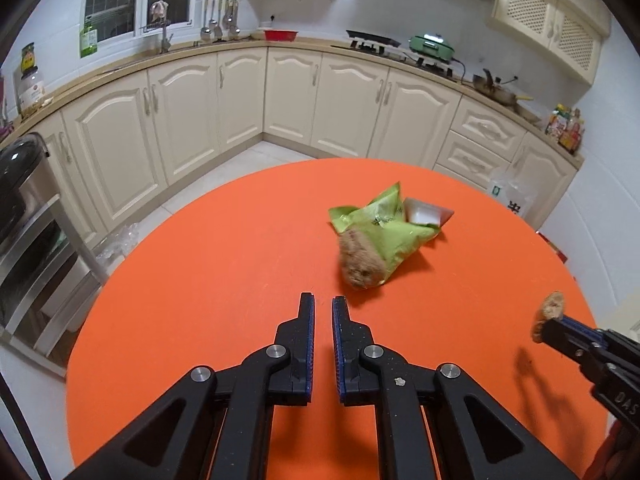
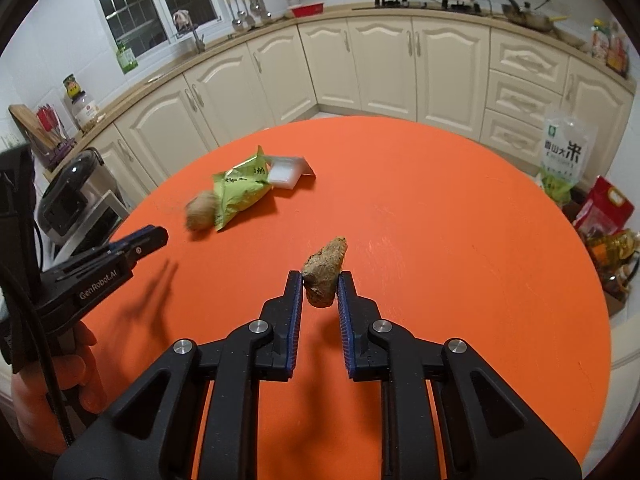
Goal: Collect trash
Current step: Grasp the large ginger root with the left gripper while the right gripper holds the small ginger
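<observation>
My right gripper (image 2: 319, 276) is shut on a brown crumpled scrap (image 2: 325, 271) and holds it above the round orange table (image 2: 440, 220); the scrap also shows at the right in the left wrist view (image 1: 551, 312). A green snack wrapper (image 1: 380, 228) lies on the table with a brown fuzzy lump (image 1: 360, 260) at its near end and a white plastic tray (image 1: 426, 214) behind it. The right wrist view shows the wrapper (image 2: 240, 192), the lump (image 2: 200, 212) and the tray (image 2: 286, 172) too. My left gripper (image 1: 323, 306) is empty, its jaws a narrow gap apart, just short of the lump.
Cream kitchen cabinets (image 1: 280, 92) run behind the table. A steel appliance rack (image 1: 24, 216) stands at the left. A rice bag (image 2: 566, 152), a red packet (image 2: 604, 208) and an oil bottle (image 2: 612, 244) stand beyond the table's right edge.
</observation>
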`<state>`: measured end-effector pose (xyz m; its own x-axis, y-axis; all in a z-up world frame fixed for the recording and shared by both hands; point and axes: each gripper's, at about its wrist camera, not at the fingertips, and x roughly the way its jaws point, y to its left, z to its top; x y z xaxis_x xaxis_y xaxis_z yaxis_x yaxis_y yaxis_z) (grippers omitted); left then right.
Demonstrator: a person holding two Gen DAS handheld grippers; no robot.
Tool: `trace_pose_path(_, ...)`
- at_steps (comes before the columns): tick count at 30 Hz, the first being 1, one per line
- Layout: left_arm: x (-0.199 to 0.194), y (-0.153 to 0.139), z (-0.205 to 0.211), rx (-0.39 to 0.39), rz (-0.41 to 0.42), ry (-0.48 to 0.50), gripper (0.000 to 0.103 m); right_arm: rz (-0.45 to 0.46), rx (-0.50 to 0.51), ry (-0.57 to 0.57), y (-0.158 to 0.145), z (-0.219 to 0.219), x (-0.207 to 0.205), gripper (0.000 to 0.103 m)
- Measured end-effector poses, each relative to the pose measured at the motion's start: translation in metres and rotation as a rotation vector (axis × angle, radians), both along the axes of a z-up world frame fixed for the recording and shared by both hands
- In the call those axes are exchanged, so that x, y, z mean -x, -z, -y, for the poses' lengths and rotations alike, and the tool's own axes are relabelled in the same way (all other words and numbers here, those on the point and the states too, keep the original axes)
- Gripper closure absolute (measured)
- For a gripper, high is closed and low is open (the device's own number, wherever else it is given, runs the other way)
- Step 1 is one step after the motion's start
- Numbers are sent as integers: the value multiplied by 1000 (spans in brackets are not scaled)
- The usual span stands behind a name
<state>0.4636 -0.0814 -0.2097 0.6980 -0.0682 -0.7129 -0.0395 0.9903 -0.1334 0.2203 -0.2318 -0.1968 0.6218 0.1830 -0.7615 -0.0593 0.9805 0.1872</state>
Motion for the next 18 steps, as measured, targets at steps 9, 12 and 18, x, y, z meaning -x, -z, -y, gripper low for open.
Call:
trace_pose_path(9,0,1,18,-37,3,5,24,-5,-4,6,5,-3,13,87)
trace_pose_path(12,-23,10,25,-55,-24,0,25,-3,4,5,6,-2,5,87)
trace_pose_path(18,-71,11,18,-26,-48,-12,35,-11,8,-7,13,0,-23,87)
